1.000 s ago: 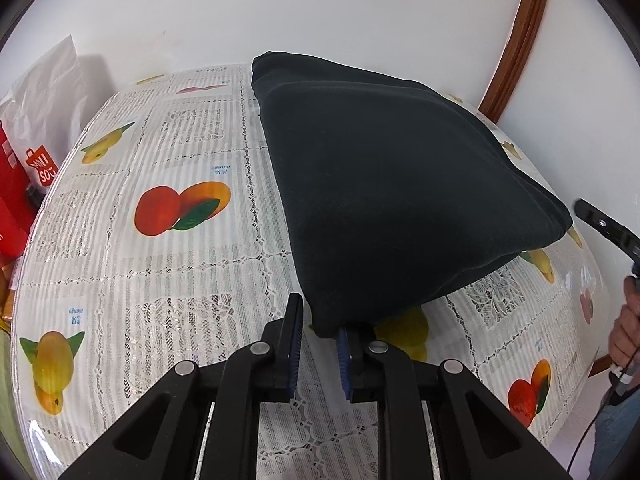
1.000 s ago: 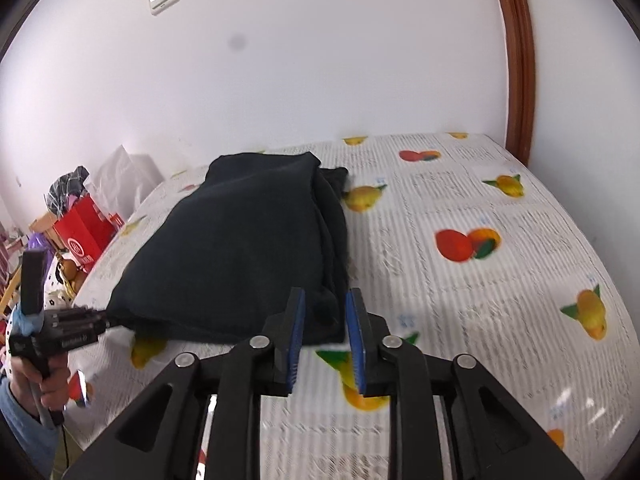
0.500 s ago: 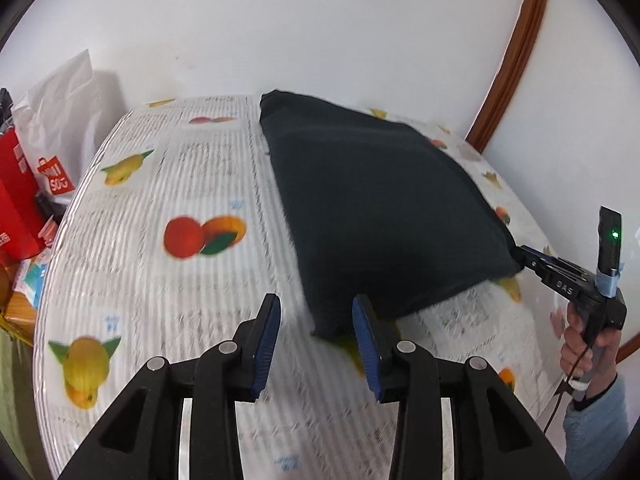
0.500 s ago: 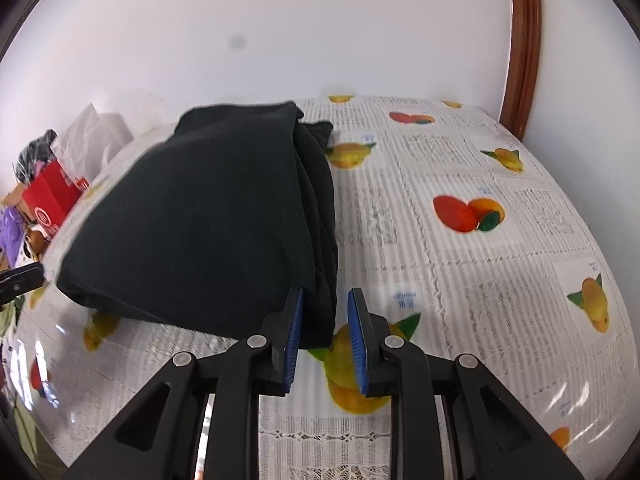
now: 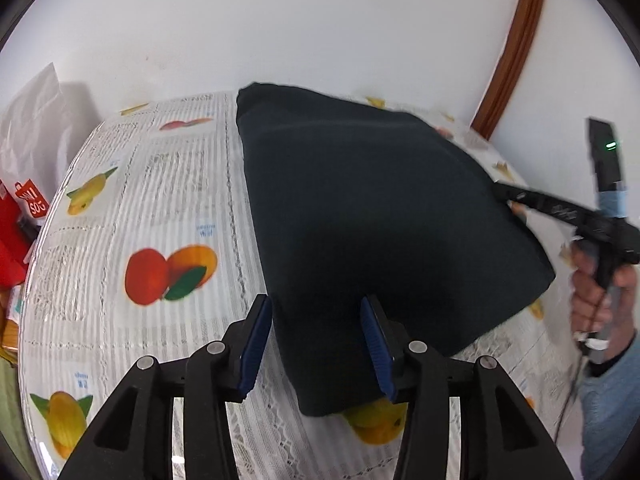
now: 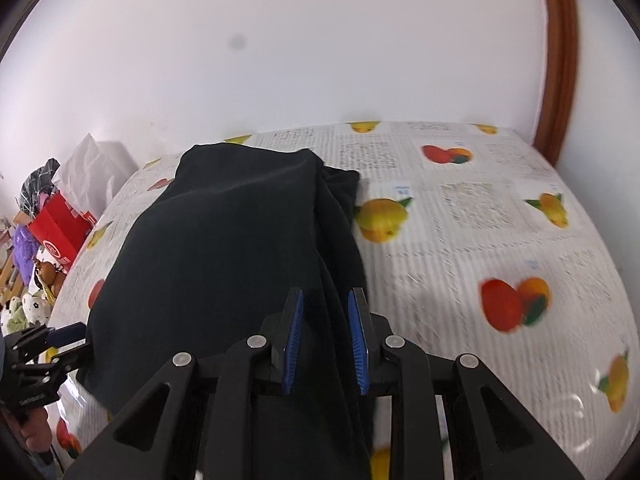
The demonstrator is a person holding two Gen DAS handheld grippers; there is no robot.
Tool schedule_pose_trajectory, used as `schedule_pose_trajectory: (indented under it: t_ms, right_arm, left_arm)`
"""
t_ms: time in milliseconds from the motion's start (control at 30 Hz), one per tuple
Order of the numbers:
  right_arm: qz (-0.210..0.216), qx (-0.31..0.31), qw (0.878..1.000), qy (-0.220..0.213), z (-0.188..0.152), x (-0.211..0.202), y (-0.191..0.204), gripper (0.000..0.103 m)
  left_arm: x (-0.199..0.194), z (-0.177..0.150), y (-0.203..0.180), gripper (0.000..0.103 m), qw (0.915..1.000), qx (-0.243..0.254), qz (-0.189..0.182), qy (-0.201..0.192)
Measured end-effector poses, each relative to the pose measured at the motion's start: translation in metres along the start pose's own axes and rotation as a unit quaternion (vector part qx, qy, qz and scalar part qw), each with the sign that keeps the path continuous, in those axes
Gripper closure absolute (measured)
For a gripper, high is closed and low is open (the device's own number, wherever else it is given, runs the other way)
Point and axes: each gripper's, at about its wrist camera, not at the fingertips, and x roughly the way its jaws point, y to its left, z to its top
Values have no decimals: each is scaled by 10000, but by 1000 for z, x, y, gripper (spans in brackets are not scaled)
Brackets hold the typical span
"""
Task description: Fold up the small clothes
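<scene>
A: One dark folded garment [image 5: 376,232] lies on the fruit-print tablecloth [image 5: 168,208], and two grippers work at it. How many fruit prints can you count?

B: In the right wrist view, at least six: a lemon pair [image 6: 382,218] just beside the garment, two red-and-orange pairs and some yellow fruits toward the edges. The garment sits left of the middle there, its layered folds running along its right edge.

A: And the left gripper [image 5: 316,350]?

B: Its jaws have just been opening. They stand well apart, with the garment's near corner between the two blue pads, and neither pad presses the cloth, as far as I can see.

A: The right gripper [image 6: 324,344]?

B: Two blue pads stand close together, with a fold of the dark cloth running up between them. Whether they pinch it I cannot tell.

A: Anything off the table?

B: One red paper bag [image 6: 60,226] and one white bag [image 6: 94,170] by the wall, plus a hand [image 5: 600,300] holding the far gripper's handle.
</scene>
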Motion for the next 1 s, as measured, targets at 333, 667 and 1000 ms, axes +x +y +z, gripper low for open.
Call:
schedule_pose_trajectory:
  t_ms: [333,667,1000]
  right_arm:
    - [743,400,9962,-200,-3,7,-23,98]
    - [222,72,9997,-7,37,4,-1,77]
    - [93,49,9981,601,78,70,23,75]
  left_arm:
    - [13,1,6,50,9998,51,-105,135]
    - [1,17,14,51,9996,105,170,-214]
    - [22,32,29,46,10000,-48,82,-14]
